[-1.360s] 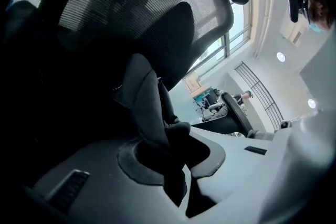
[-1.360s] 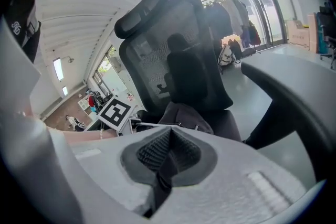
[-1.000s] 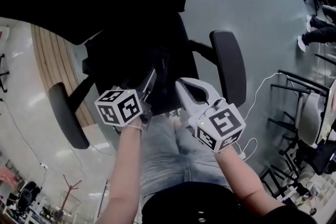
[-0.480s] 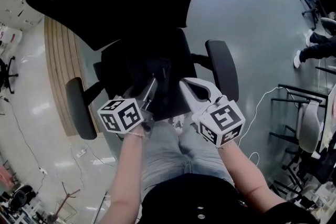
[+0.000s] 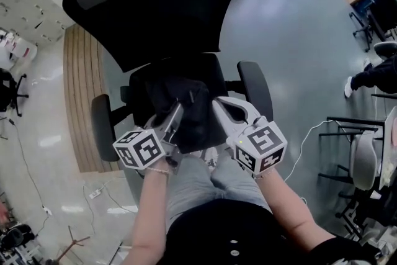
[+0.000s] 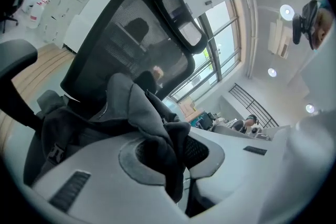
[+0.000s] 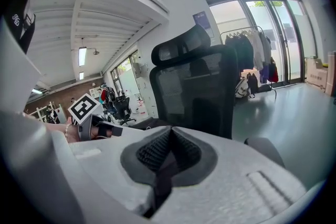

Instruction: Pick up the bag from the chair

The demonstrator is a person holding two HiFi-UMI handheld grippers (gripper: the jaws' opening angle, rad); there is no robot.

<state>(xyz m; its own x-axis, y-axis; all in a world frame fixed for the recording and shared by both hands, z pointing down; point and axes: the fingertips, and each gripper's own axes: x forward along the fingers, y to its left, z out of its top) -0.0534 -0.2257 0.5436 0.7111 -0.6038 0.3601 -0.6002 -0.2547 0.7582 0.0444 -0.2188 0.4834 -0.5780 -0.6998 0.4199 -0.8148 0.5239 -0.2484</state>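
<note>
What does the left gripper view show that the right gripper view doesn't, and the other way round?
Only the left gripper view shows the bag, with a fold of its dark fabric pinched in the left gripper. Only the right gripper view shows the right gripper, with its jaws together on nothing, the left gripper's marker cube off to one side, and a clothes rack by the windows. Both show the chair, with its mesh back and headrest, and big windows behind it.

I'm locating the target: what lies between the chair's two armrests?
The black bag on the seat, with the left gripper shut on its fabric and the shut right gripper beside it, in the head view.
</note>
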